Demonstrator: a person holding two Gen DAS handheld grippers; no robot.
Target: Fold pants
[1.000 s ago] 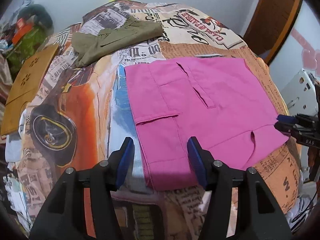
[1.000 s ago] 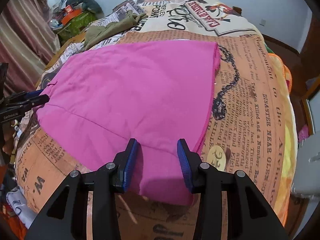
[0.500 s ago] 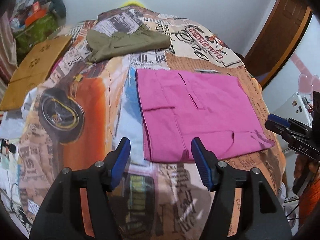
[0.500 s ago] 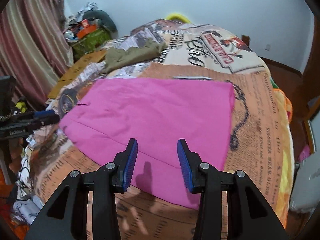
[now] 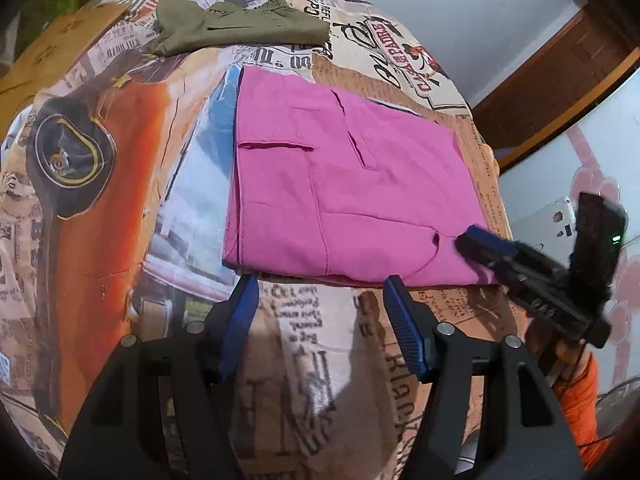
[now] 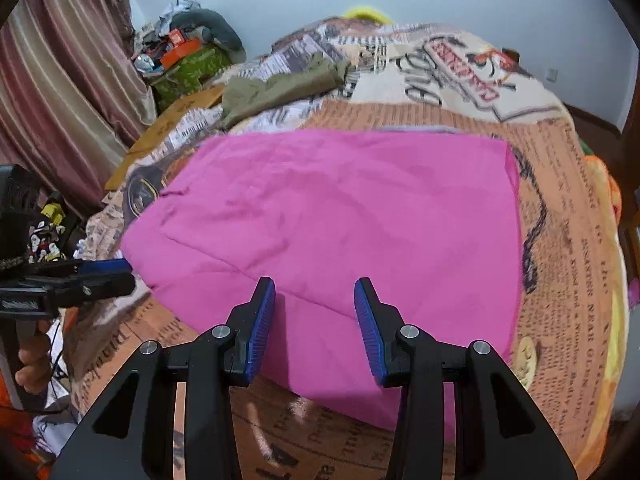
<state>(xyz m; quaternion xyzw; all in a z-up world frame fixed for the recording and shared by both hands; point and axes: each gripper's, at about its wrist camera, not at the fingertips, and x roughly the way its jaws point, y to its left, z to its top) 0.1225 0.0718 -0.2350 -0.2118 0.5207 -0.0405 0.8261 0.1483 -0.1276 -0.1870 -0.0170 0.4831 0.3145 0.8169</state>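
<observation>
A pair of bright pink cotton pants (image 5: 344,196), already folded into a flat, roughly square stack, lies on a bed covered with a newspaper-and-vintage-car print bedspread (image 5: 120,184). Pocket slits and seams show on the stack's top layer. At the far end of the bed lies a crumpled olive-green garment (image 5: 240,24), well apart from the pink stack.

Both hand-held tools are poised at the stack's near edge. The left claw (image 5: 320,324) hovers over bare bedspread just short of the near left corner; its blue-padded jaws have just been opening and stand wide, with nothing between them. The right claw (image 6: 315,328) hangs over the stack's near right part, jaws parted to a moderate gap, pads not pressing the cloth, gripping nothing. In the left view its blue tip shows by the stack's near right corner.

The step in hand appears to be the pause between folds, or a release after one. If another fold is wanted, each claw would need to drop to a near corner, pinch all the layers together, and carry that edge evenly to the far side.
</observation>
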